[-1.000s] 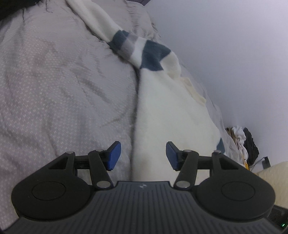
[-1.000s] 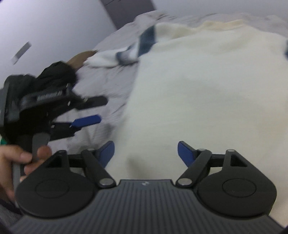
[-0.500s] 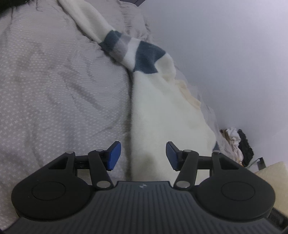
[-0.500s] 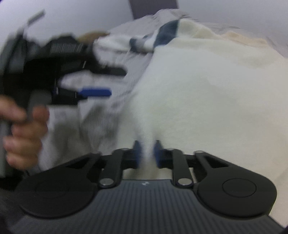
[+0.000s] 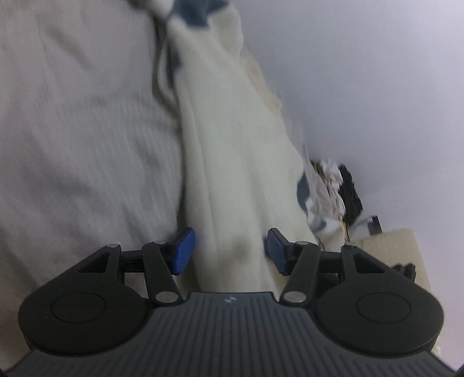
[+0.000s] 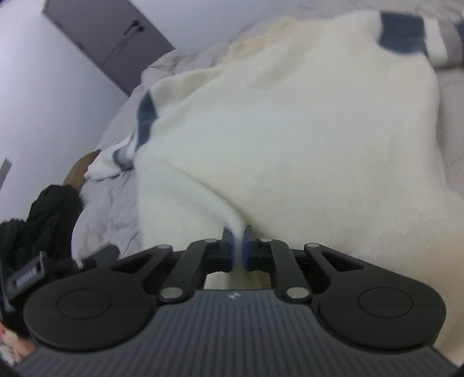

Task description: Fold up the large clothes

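A large cream sweater [image 6: 290,121] with navy and grey sleeve bands lies spread on a grey bed. My right gripper [image 6: 238,246] is shut on a pinched fold of its hem, which is lifted into a ridge. My left gripper [image 5: 229,249] is open, its blue pads on either side of the sweater's [image 5: 232,150] lower edge, with cloth between them. A banded sleeve [image 5: 197,17] runs off at the top of the left wrist view. The left wrist view is motion-blurred.
The grey bedspread [image 5: 72,130] fills the left of the left wrist view. A white wall [image 5: 362,72] borders the bed. A pile of clothes [image 5: 339,185] lies at the far end. Dark clothing [image 6: 52,208] and a dark door [image 6: 110,43] show in the right wrist view.
My right gripper has closed on the sweater's hem and pulled it up into a fold. My left gripper has moved forward over the sweater's edge, staying open.
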